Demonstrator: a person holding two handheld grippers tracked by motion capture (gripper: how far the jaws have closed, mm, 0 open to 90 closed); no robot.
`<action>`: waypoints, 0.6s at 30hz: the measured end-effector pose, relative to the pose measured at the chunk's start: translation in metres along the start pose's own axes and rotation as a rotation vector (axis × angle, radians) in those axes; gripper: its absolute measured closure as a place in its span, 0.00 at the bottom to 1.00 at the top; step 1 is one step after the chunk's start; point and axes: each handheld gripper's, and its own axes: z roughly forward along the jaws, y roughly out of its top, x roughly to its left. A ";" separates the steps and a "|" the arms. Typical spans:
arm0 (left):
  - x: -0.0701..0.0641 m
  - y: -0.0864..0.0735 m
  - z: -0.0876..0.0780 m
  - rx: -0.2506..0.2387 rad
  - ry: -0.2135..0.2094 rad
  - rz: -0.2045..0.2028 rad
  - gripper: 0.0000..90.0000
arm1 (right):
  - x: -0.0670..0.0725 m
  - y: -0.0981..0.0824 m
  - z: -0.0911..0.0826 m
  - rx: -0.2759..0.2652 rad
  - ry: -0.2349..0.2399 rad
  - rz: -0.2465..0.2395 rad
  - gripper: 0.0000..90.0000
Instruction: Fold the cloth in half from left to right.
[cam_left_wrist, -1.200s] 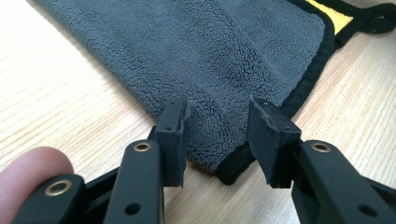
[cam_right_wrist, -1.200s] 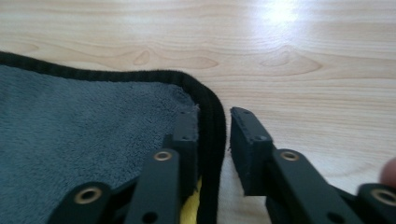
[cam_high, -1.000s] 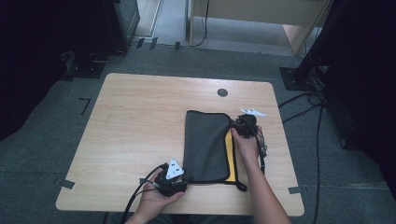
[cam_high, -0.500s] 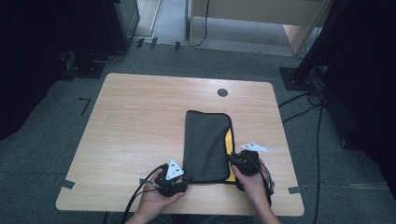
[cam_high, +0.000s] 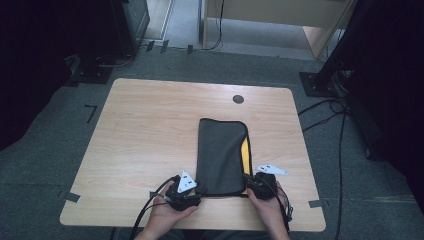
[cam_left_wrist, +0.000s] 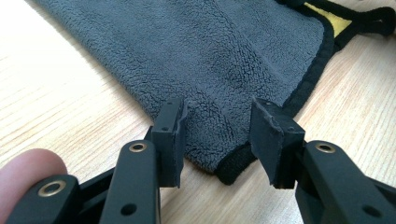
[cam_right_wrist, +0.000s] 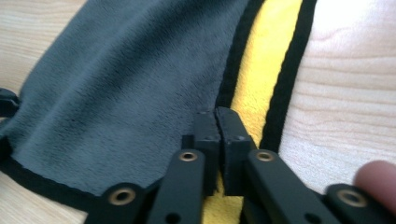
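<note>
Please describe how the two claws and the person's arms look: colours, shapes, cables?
Both the left claw and the right claw are black, each topped by a pale grey three-cornered plate. Black cables trail from them. Jaw arms carry brass-coloured rivets. The forearms are bare, without sleeves.

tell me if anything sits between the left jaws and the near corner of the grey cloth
Nothing visible does. In the left gripper view the left gripper has its jaws apart on either side of the grey cloth, whose black-edged near corner lies right between them on the table. The pads do not press on it.
</note>
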 end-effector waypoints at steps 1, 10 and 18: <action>0.000 0.000 0.000 -0.001 -0.001 -0.001 0.62 | 0.002 0.003 -0.006 -0.007 -0.010 -0.009 0.99; -0.003 -0.001 -0.002 -0.014 -0.030 0.036 0.43 | -0.006 -0.003 -0.029 0.011 -0.061 -0.006 0.99; 0.000 -0.002 -0.006 -0.032 -0.043 0.012 0.50 | -0.013 -0.010 -0.021 0.044 -0.117 -0.036 0.88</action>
